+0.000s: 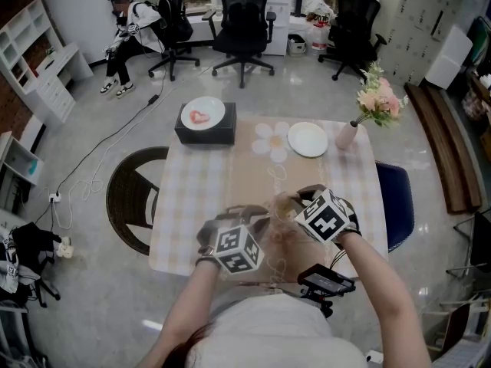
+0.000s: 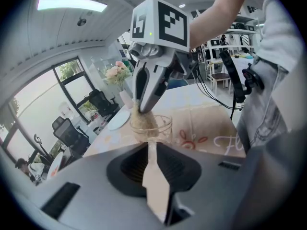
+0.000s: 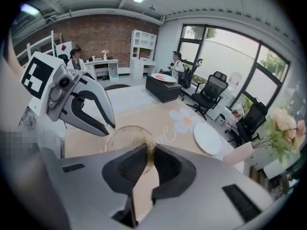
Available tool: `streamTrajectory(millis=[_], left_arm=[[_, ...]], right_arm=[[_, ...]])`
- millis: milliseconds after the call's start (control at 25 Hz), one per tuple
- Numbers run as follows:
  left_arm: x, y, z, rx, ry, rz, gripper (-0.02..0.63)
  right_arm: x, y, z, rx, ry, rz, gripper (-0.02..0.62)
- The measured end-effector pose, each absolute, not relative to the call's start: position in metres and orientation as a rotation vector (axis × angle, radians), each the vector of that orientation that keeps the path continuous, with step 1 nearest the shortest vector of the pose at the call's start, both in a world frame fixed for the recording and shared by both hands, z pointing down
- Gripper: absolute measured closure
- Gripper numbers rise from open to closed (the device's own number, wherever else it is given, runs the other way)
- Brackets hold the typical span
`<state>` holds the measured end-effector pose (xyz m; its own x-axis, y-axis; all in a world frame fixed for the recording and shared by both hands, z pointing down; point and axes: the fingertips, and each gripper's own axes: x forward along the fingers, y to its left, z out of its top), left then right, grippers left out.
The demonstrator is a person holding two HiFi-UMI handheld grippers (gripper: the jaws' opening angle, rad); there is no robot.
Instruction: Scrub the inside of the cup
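Observation:
A clear glass cup stands on the checked tablecloth near the table's front edge, between my two grippers. My left gripper is shut on the cup's near rim, and the thin glass wall sits between its jaws. My right gripper reaches in from the right and above, shut on a tan scrubbing pad that is pushed down inside the cup. In the right gripper view the pad shows between the jaws, with the cup just beyond. The left gripper pinches the cup's rim there.
Farther back on the table are a black box with a plate on it, a white plate, a flower-shaped mat and a vase of flowers. A dark chair stands at the left, a blue one at the right.

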<state>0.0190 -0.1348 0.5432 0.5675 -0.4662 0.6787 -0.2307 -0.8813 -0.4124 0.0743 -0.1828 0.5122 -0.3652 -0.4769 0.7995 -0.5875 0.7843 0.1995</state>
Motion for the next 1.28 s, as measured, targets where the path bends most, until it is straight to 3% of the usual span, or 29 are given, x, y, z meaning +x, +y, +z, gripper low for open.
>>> streamTrajectory(millis=[400, 1280], left_arm=[[0.022, -0.134, 0.543, -2.522, 0.556, -1.207, 0.549], [0.020, -0.130, 0.542, -2.515, 0.527, -1.210, 0.549]], right_arm=[[0.076, -0.161, 0.524, 0.580, -1.944, 0.188, 0.548], [0.043, -0.143, 0.530, 0.472, -2.114, 0.674, 0.551]])
